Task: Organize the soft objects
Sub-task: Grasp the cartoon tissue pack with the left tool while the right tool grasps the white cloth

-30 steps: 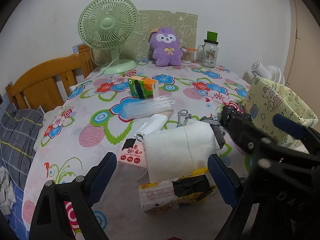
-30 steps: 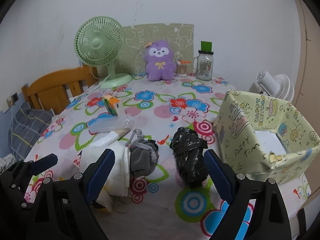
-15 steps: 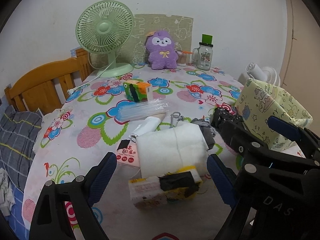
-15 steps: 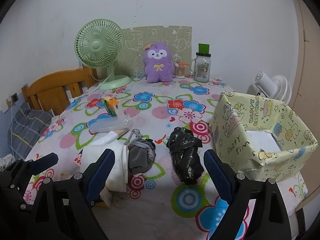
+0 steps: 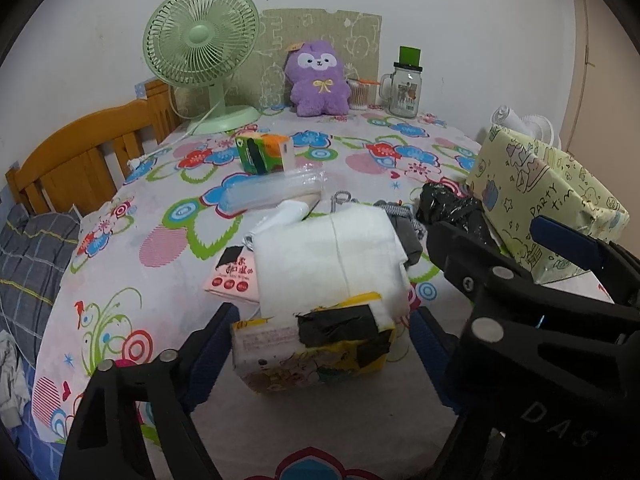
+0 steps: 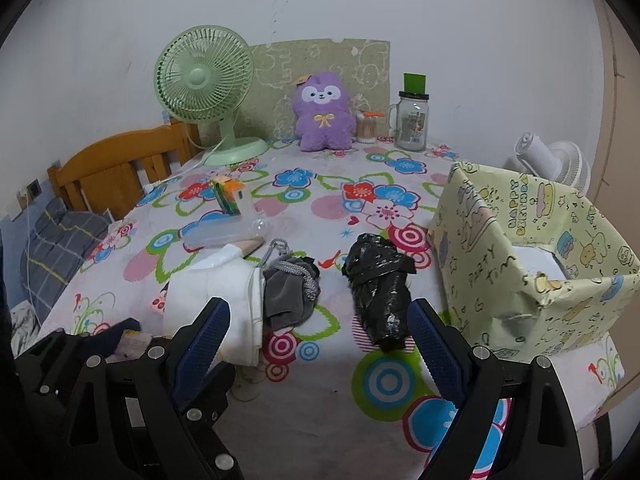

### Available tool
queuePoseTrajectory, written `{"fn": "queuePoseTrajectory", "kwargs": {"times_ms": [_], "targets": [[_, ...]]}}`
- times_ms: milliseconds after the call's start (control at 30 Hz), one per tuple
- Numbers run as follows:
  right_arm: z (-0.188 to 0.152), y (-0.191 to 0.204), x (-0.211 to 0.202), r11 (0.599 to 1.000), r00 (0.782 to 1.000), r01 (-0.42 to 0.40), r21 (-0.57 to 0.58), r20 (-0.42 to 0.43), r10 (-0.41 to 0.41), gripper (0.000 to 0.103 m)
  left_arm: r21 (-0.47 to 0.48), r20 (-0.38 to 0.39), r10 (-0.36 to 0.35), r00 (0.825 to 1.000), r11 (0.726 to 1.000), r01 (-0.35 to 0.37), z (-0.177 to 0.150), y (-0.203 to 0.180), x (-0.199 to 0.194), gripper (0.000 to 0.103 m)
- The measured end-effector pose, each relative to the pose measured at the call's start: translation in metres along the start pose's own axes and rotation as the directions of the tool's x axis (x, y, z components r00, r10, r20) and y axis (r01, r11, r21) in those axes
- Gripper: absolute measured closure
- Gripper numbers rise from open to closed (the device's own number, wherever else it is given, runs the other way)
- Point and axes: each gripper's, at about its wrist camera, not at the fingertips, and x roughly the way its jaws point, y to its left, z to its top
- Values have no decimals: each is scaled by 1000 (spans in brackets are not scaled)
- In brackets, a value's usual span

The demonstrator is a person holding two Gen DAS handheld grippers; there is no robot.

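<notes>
While your left gripper [image 5: 320,344] closes its jaws around the yellow cartoon-printed tissue pack patched with black tape [image 5: 316,352], its pads flank it without pressing. At the pack's 12 o'clock lies a folded white cloth [image 5: 332,256]; at 2 o'clock, a crumpled black plastic bag [image 5: 452,204] beside the yellow party-print box [image 5: 548,200]. Your right gripper [image 6: 320,344] hangs wide, empty, over the flowered tablecloth [image 6: 320,400].

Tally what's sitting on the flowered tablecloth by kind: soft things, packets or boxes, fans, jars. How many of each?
Soft things: 4 (purple plush, white folded cloth, grey pouch, black bag bundle)
Packets or boxes: 4 (yellow tissue pack, pink wipes packet, orange-green carton, wrapped party box)
Fans: 1 (green fan)
Jars: 2 (glass mug jar, swab jar)
Total: 11
</notes>
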Motion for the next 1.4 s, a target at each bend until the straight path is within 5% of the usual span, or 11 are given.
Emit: {"fn": "queuePoseTrajectory", "kwargs": {"times_ms": [233, 767, 1033, 1100, 1300, 1400], "targets": [[0, 12, 5, 1000, 1000, -7, -23, -16, 7, 11, -29, -2, -48, 999, 998, 48, -2, 9, 0, 27], [5, 49, 27, 997, 996, -59, -49, -69, 55, 11, -11, -21, -34, 999, 999, 34, 3, 39, 4, 27], [8, 50, 48, 993, 983, -115, 11, -144, 115, 49, 3, -36, -74, 997, 997, 74, 11, 43, 15, 27], [9, 50, 53, 994, 980, -113, 9, -163, 113, 74, 7, -39, -78, 996, 997, 78, 13, 43, 18, 26], [7, 48, 56, 994, 978, -108, 9, -180, 108, 94, 21, -52, -70, 996, 997, 71, 15, 39, 25, 26], [8, 46, 53, 994, 979, -107, 13, -175, 108, 96, 24, -52, -69, 996, 997, 71, 15, 38, 24, 26]]}}
